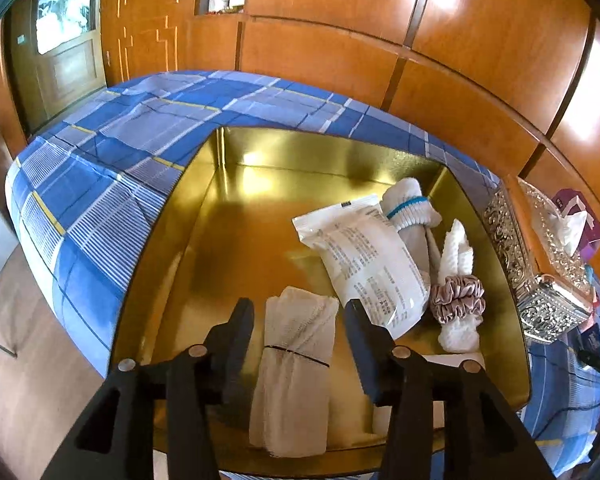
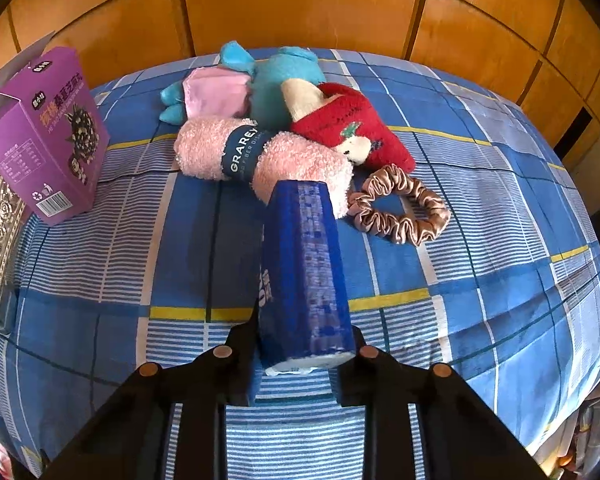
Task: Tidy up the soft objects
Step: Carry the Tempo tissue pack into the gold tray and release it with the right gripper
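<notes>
In the left wrist view my left gripper [image 1: 298, 322] is open above a gold box [image 1: 204, 256], its fingers on either side of a rolled beige cloth [image 1: 296, 372] tied with a dark band. The box also holds a white packet [image 1: 364, 264], a rolled white sock [image 1: 410, 208] and a white cloth in a pink scrunchie [image 1: 458, 298]. In the right wrist view my right gripper [image 2: 300, 344] is shut on a blue tissue pack [image 2: 304, 276], held above the bed. Beyond lie a pink towel roll [image 2: 260, 156], a red sock [image 2: 348, 128], a turquoise plush [image 2: 276, 80] and a pink-brown scrunchie [image 2: 400, 208].
The blue checked bed sheet [image 2: 480, 240] covers the bed. A purple carton [image 2: 44, 136] and an ornate silver tissue box [image 1: 532, 264] stand between the gold box and the soft pile. Wooden wardrobe panels [image 1: 380, 40] rise behind the bed.
</notes>
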Motion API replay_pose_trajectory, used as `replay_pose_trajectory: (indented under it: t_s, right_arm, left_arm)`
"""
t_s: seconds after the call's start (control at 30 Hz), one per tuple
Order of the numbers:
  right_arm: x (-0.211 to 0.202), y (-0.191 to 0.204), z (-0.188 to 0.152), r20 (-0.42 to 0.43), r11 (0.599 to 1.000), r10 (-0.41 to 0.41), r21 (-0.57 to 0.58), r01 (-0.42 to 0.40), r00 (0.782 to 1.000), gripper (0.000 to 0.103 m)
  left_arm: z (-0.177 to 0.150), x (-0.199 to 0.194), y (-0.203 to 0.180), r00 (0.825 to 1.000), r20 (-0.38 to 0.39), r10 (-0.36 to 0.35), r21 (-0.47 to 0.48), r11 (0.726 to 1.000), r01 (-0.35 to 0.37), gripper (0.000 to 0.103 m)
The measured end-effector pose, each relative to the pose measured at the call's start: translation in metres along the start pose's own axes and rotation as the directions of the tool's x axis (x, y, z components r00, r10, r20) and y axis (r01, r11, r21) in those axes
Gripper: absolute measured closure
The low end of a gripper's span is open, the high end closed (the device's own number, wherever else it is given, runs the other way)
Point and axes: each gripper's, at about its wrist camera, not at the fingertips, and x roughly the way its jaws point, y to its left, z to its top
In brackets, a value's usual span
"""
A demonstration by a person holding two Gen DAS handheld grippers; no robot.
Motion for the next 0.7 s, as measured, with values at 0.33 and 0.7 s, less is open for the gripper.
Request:
replay_pose_trajectory:
  t_s: [0.33, 0.7]
  right_arm:
    - [-0.027, 0.001, 0.036, 0.035, 0.999, 0.032, 0.006, -0.032, 0.999, 0.079]
    - [-0.083, 0.097, 0.152, 0.182, 0.983, 0.140, -0.143, -0.115, 0.973, 0.079]
  left_arm:
    - [0.010, -0.023, -0.011, 0.996, 0.083, -0.025, 0.054, 0.998, 0.020, 0.048]
    - [0.017, -0.034, -0.010, 0.993, 0.109, -0.040, 0.051, 0.998, 0.035, 0.048]
